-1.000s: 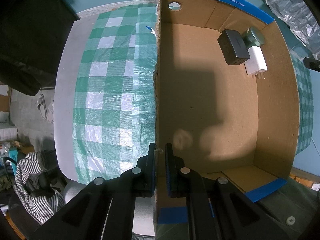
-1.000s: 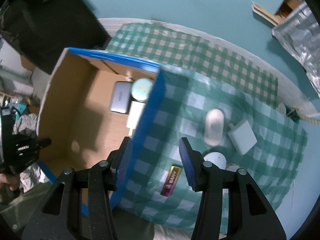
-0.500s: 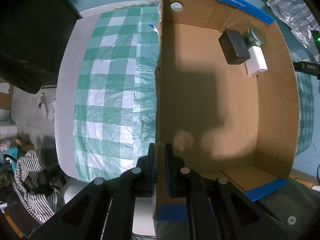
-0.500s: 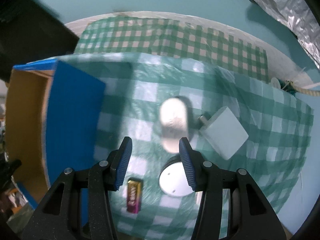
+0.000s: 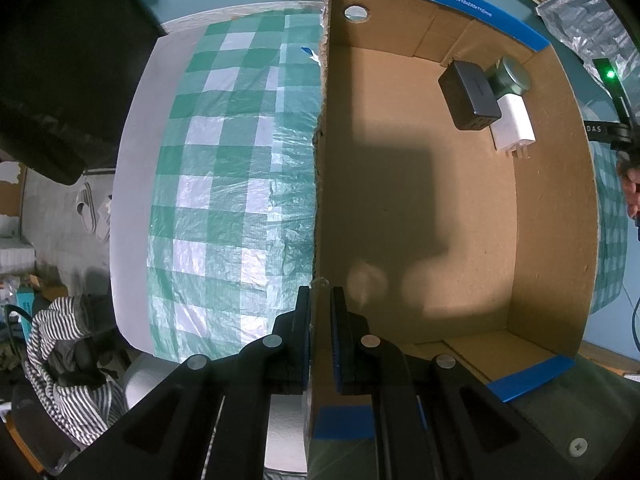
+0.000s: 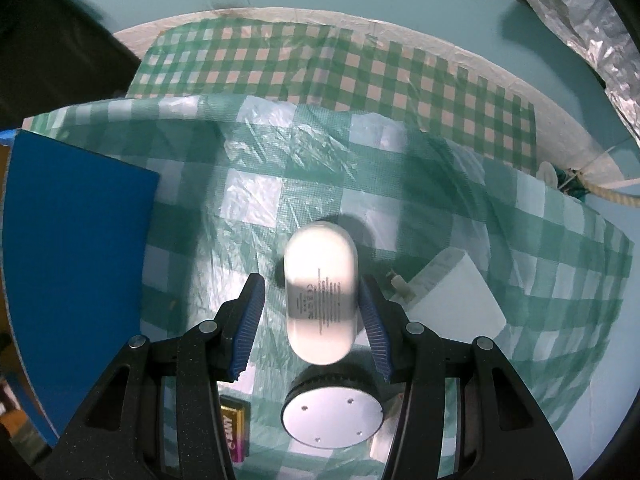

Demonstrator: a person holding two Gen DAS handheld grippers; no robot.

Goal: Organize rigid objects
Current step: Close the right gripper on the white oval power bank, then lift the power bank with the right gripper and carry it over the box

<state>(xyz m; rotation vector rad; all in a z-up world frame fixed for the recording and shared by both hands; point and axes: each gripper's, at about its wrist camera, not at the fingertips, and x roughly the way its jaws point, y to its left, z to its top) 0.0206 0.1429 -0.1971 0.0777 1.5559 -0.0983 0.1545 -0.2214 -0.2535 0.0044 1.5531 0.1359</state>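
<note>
My left gripper [image 5: 320,304] is shut on the left wall of the cardboard box [image 5: 318,184]. Inside the box, at the far right corner, lie a black adapter [image 5: 470,94], a white charger [image 5: 514,128] and a round grey tin [image 5: 512,78]. My right gripper [image 6: 312,308] is open, with its fingers on either side of a white oval capsule-shaped case [image 6: 320,292] lying on the green checked cloth. A white square charger [image 6: 452,296] lies to its right, a round black-rimmed disc [image 6: 332,412] in front of it, and a small pink-and-gold pack [image 6: 232,428] lower left.
The blue outer side of the box [image 6: 76,248] stands at the left in the right wrist view. A rope [image 6: 604,190] and crinkled foil [image 6: 580,20] are at the far right. A black shape [image 5: 60,60] lies past the table's left edge.
My right gripper has swung right, away from the box, and lowered over the white oval case, which now sits between its open fingers. The left gripper has stayed on the box wall.
</note>
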